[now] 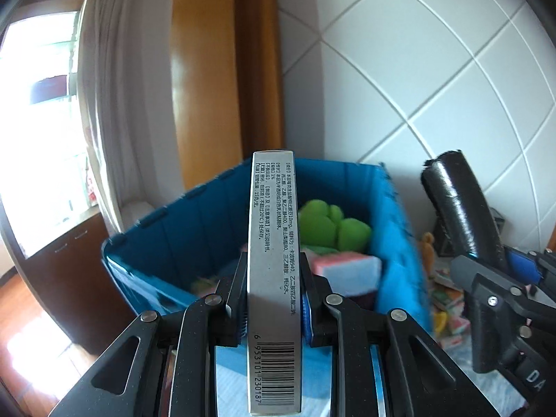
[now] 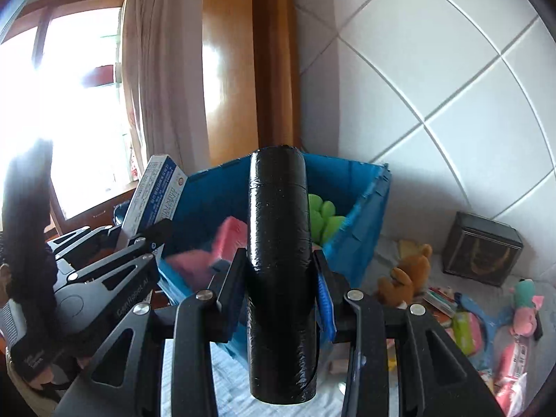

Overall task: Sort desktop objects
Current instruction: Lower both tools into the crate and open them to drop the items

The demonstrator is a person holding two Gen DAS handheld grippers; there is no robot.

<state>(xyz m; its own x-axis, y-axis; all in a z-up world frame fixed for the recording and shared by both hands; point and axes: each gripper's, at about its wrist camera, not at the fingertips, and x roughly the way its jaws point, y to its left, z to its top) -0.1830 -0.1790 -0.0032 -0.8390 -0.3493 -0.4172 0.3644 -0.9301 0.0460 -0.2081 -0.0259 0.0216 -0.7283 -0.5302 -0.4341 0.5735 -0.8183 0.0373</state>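
Left gripper, right gripper — jaws clamped, raised, side by side.

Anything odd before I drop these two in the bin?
Nothing stands out. The left hand-held gripper grips the box squarely, the right hand-held gripper the black roll, both before the blue bin.

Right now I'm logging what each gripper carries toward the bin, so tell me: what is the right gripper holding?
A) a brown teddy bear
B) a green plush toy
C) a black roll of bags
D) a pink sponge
C: in the right wrist view the right gripper is shut on the black roll, upright between its fingers in front of the blue bin; the left gripper clamps a slim grey box.
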